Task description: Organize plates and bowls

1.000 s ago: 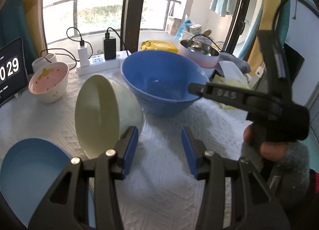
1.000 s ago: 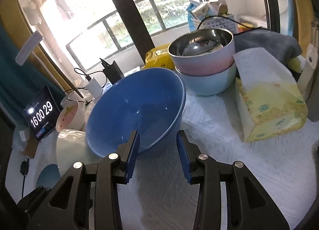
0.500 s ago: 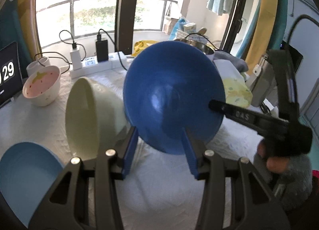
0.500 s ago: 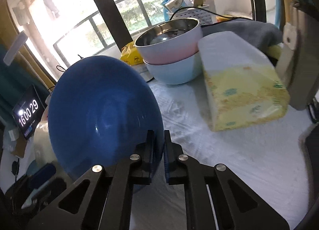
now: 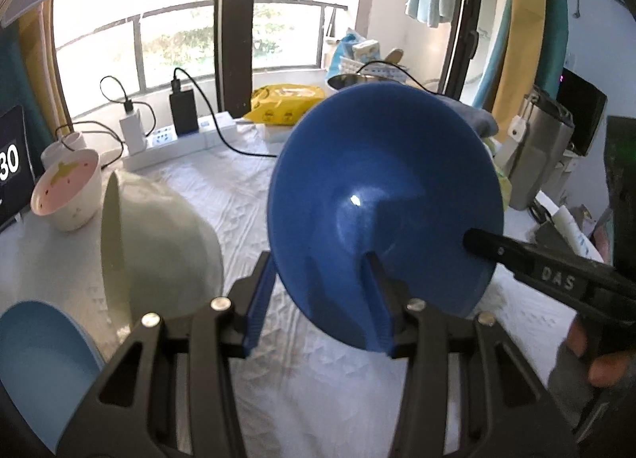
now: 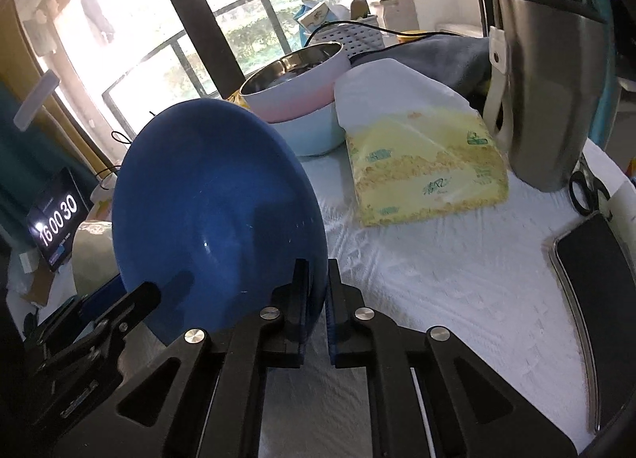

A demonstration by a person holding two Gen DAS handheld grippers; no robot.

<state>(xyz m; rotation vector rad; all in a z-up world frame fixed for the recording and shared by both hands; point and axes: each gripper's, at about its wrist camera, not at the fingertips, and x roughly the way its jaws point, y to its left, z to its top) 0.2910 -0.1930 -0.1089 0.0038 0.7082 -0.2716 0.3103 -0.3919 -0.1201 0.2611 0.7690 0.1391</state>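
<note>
The surface (image 6: 457,271) is a white textured cloth by a bright balcony window, and it is crowded. Nearest me, my right tongs (image 6: 316,299) are clamped shut on the rim of the dark blue bowl (image 6: 214,211), which hangs tilted on edge above the cloth. My left tongs (image 5: 318,299) stand partly spread, having just narrowed a little; the bowl's lower rim sits between their fingers, though I can't see them pressing it. Left of that lies the pale green bowl (image 5: 155,235) on its side, with a light blue plate (image 5: 35,358) at the near left. Farther off, behind the tissue pack (image 6: 421,163), sits the stack of bowls (image 6: 302,100). I'd level the bowl before carrying it, and lower it squarely, avoiding the tissues.
</note>
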